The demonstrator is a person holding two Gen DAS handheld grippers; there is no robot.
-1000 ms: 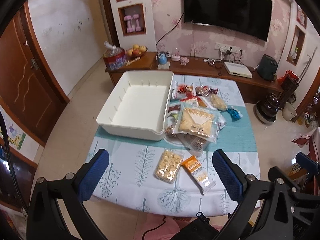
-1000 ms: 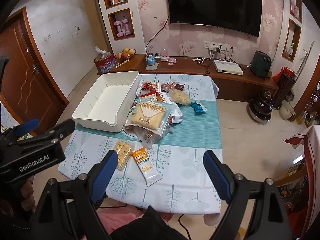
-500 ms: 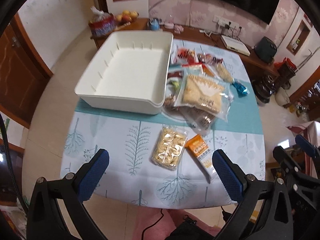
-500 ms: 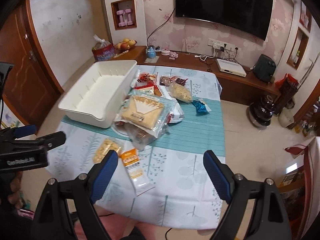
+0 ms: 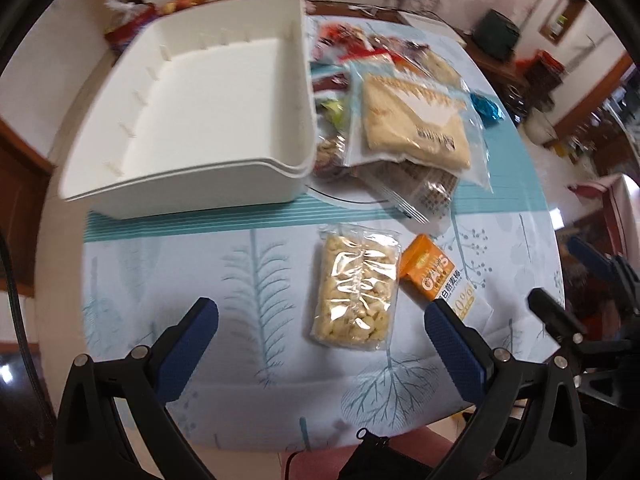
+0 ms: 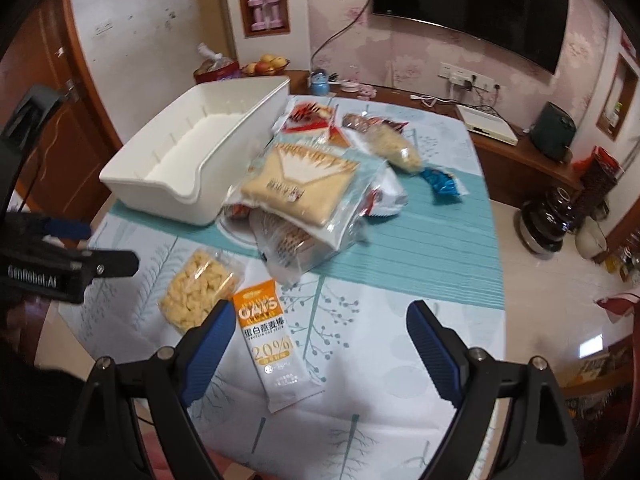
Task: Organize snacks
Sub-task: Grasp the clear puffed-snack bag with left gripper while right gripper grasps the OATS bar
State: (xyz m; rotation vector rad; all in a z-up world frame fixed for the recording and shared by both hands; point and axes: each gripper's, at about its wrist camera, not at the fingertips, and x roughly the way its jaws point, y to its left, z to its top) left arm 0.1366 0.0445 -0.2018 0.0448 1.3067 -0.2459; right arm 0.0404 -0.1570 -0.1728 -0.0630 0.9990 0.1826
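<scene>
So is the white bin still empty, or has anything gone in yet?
Empty. The white bin shows only its bare floor and wall ribs in both views; the snack pile lies on the table beside it.

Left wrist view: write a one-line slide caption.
Open left gripper above a clear puffed-snack pack, empty white bin behind.
</scene>
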